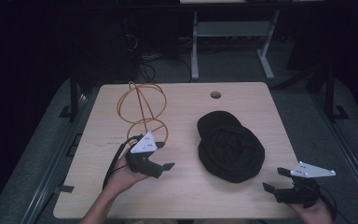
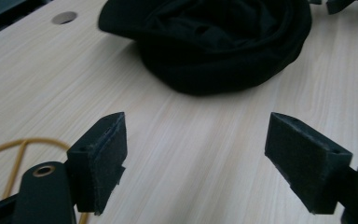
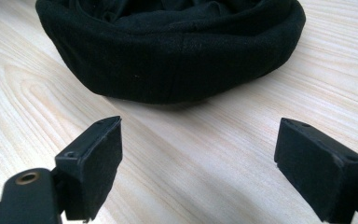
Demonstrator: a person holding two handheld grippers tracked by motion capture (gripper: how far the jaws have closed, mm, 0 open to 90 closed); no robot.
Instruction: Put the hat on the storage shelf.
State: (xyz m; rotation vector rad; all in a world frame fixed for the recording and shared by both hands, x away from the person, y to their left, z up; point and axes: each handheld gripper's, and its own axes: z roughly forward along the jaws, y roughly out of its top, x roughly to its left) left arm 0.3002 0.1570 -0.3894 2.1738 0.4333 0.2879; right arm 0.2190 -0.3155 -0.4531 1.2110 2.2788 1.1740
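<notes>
black cloth (image 1: 230, 147): lying bunched in a rounded heap on the table (image 1: 182, 200), right of centre; both grippers are pointing at it, so it reads as the thing being worked on.
left gripper (image 1: 164, 156): hovering just left of the cloth, jaws spread wide, holding nothing; in the left gripper view the pads (image 2: 103, 161) are framing bare wood with the heap ahead, near but not touching.
right gripper (image 1: 276, 178): sitting at the table's near right corner, jaws spread wide and empty; in the right gripper view the cloth's rolled edge (image 3: 177, 74) is just ahead of the jaws, apart from them.
why so placed: one gripper is on each side of the heap, likely so two edges can be pinched at once and pulled apart; wide jaws suit the thick roll of fabric.
orange cable (image 1: 142, 112): looping loosely at the table's far left, behind the left gripper; a strand is showing low in the left gripper view (image 2: 9, 154); it looks set aside, not part of the work.
table hole (image 1: 216, 95): sitting beyond the cloth, well apart.
step judged: approach, no grasp yet.
risk: the bunched folds are hiding any clear edge, so a pinch may be catching several layers.
</notes>
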